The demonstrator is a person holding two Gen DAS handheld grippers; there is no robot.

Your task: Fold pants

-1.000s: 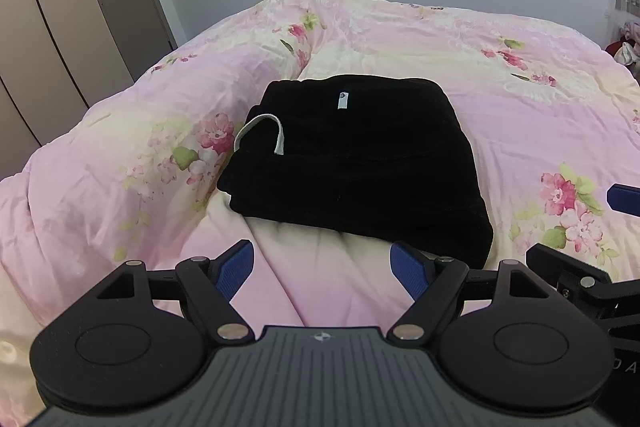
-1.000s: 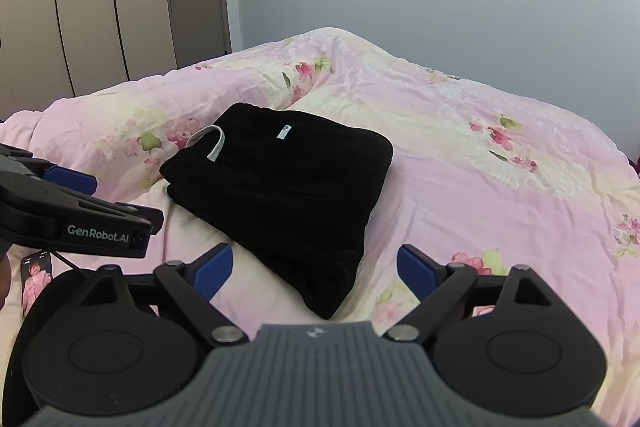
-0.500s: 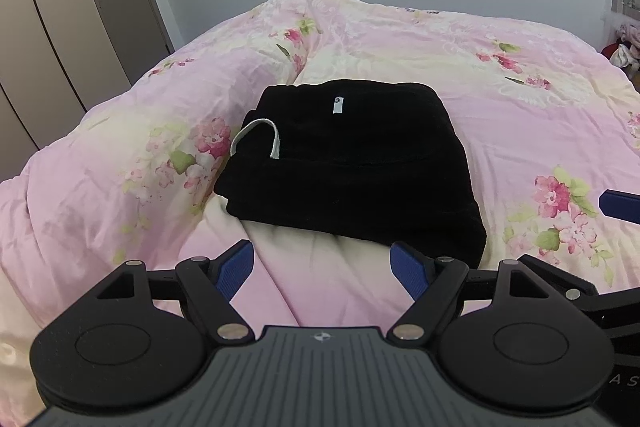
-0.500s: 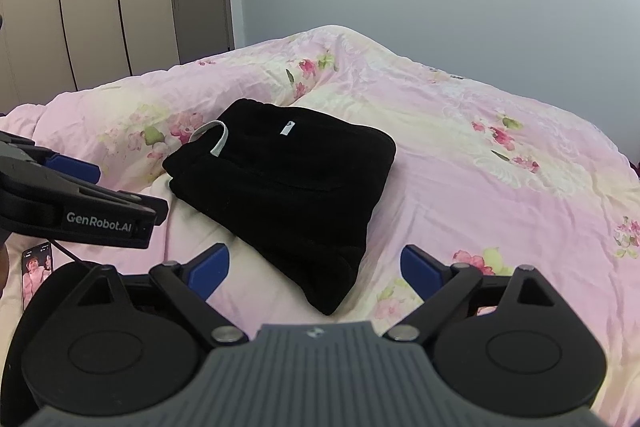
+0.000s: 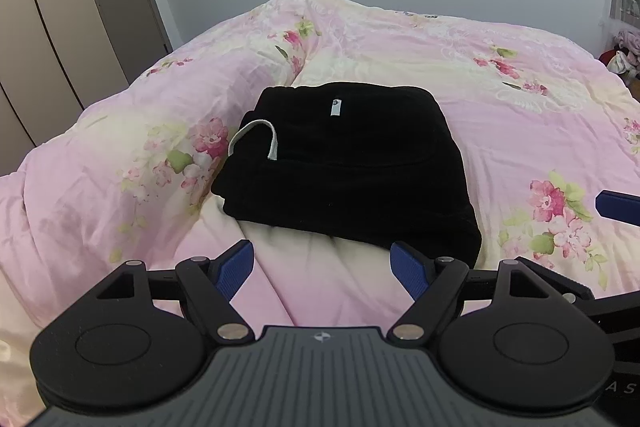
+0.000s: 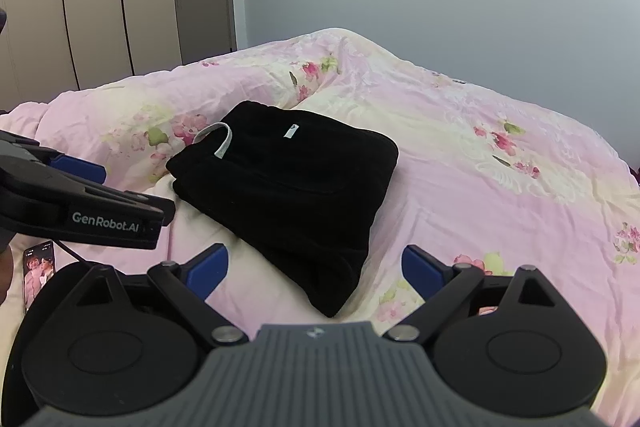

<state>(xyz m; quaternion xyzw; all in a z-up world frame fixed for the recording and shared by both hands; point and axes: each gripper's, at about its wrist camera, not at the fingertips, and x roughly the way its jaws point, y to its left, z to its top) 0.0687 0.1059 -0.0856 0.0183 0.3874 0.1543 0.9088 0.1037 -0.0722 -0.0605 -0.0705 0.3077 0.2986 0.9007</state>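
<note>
Both grippers have drawn back a little since the earlier frames; pants (image 5: 352, 167) sit slightly farther off, unchanged in shape. Left gripper (image 5: 322, 269) and right gripper (image 6: 314, 267) hang wide open, holding nothing, with the pants ahead of the jaws as a compact black bundle on the quilt (image 5: 520, 115). Folding looks finished; next move likely just retreat, or a squaring nudge.

label on pants (image 5: 335, 107): print too small to read | phone (image 6: 38, 273), 8 o'clock in right view: partly behind hand-held gripper body | clothes pile (image 5: 624, 53), 2 o'clock in left view: cut by edge, blurred
</note>
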